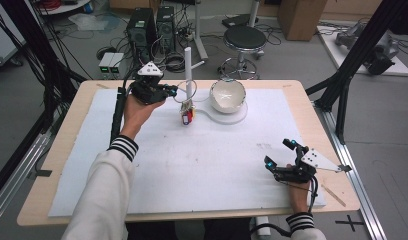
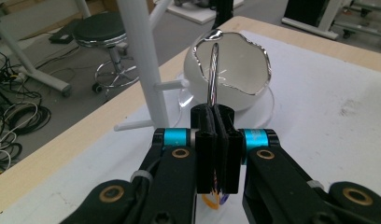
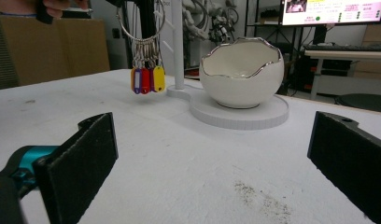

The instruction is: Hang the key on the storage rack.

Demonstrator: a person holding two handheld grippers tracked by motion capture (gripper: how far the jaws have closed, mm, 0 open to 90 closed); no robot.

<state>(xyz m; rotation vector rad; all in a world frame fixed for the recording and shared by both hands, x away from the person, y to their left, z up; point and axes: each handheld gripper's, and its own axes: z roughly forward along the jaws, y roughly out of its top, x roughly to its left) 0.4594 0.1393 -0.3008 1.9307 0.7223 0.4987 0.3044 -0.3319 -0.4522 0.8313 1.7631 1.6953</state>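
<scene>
My left gripper (image 1: 174,91) is shut on a metal key ring (image 2: 213,70) at the far middle of the table. Several coloured key tags (image 1: 187,116) hang from the ring just above the white mat. The ring stands upright between the pads, and the tags (image 2: 215,200) peek out below the jaws. Just beyond it rises a white peg stand (image 1: 188,70), with a white eggshell-shaped bowl (image 1: 227,95) to its right on the same white base (image 1: 239,117). My right gripper (image 1: 280,152) stands open near the front right corner, nothing between its pads (image 3: 81,163).
A white mat (image 1: 192,165) covers most of the wooden table (image 1: 62,150). Behind the table stand a black stool (image 1: 244,40) and computer towers (image 1: 152,30) among floor cables. Black frame posts (image 1: 352,65) flank the right side.
</scene>
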